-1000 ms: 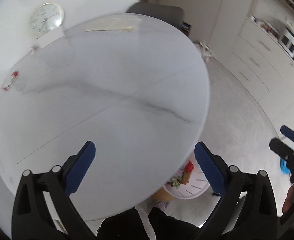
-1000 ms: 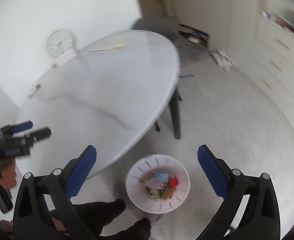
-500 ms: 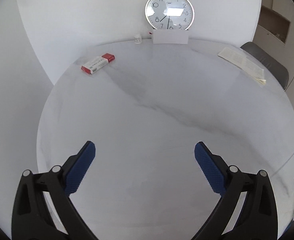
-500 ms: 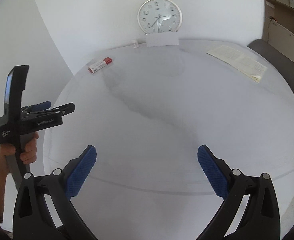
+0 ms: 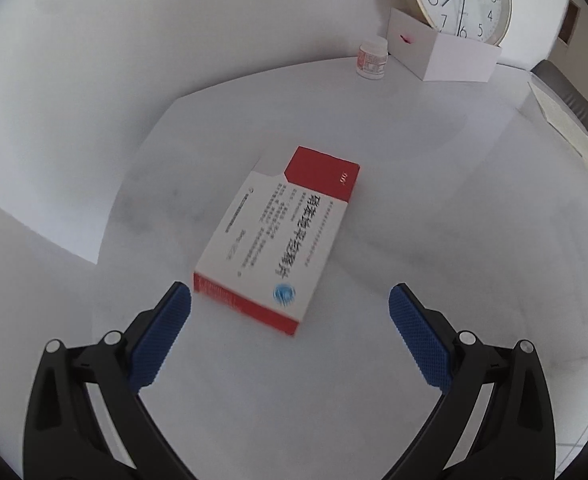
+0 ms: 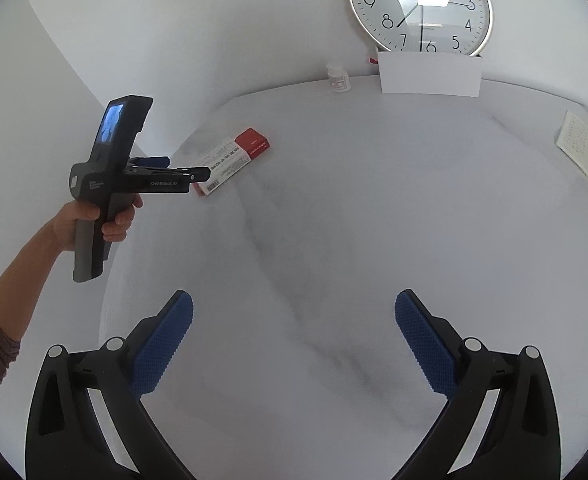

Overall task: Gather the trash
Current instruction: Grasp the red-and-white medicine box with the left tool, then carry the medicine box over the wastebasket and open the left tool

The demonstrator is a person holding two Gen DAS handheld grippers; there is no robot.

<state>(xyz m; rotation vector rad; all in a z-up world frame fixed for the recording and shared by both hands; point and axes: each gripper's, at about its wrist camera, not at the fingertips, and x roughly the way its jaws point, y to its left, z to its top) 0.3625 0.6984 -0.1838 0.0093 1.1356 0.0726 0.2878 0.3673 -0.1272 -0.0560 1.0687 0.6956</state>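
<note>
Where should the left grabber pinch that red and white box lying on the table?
Across its two long sides, near the middle. The red and white box lies flat on the table with its short red end facing the left gripper, whose open fingers look a little wider than the box. Probably best to slide straight ahead, low along the box's length, then close.

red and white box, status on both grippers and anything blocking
Left gripper open, lined up just short of the red and white box, no contact. Right gripper open, empty, over bare table. Box flat, nothing in the way.
</note>
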